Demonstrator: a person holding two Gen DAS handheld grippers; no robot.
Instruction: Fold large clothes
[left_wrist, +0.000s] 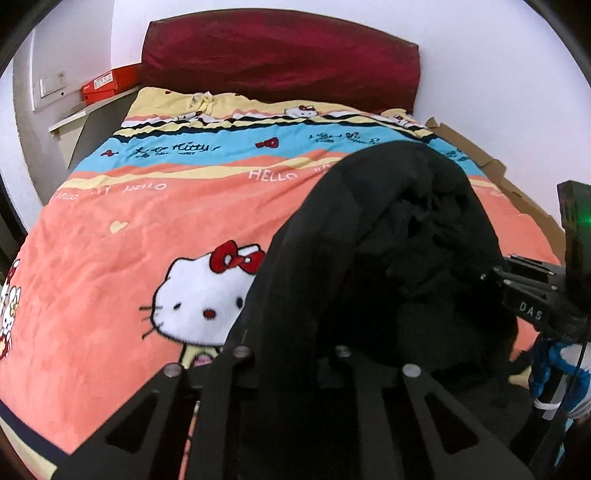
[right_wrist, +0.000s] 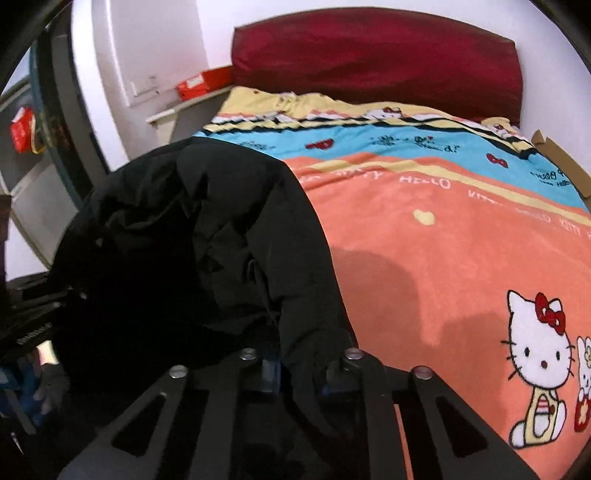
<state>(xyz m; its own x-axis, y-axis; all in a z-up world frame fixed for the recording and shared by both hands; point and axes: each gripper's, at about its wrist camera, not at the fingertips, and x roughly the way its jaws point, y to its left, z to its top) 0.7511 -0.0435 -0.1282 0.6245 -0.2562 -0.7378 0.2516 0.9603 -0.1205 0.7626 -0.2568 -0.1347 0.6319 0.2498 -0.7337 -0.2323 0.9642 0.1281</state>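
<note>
A large black padded jacket (left_wrist: 388, 236) hangs bunched between my two grippers above the near end of the bed; it also fills the left half of the right wrist view (right_wrist: 207, 236). My left gripper (left_wrist: 291, 354) is shut on one edge of the jacket, its fingertips buried in the fabric. My right gripper (right_wrist: 299, 362) is shut on another edge of the jacket. The right gripper's body shows at the right edge of the left wrist view (left_wrist: 532, 295).
The bed carries an orange, blue and yellow Hello Kitty blanket (left_wrist: 122, 266), also in the right wrist view (right_wrist: 443, 258). A dark red headboard cushion (left_wrist: 280, 55) stands at the far wall. A red shoebox (left_wrist: 110, 83) sits on a side shelf. Cardboard (left_wrist: 491, 166) lies along the bed's right side.
</note>
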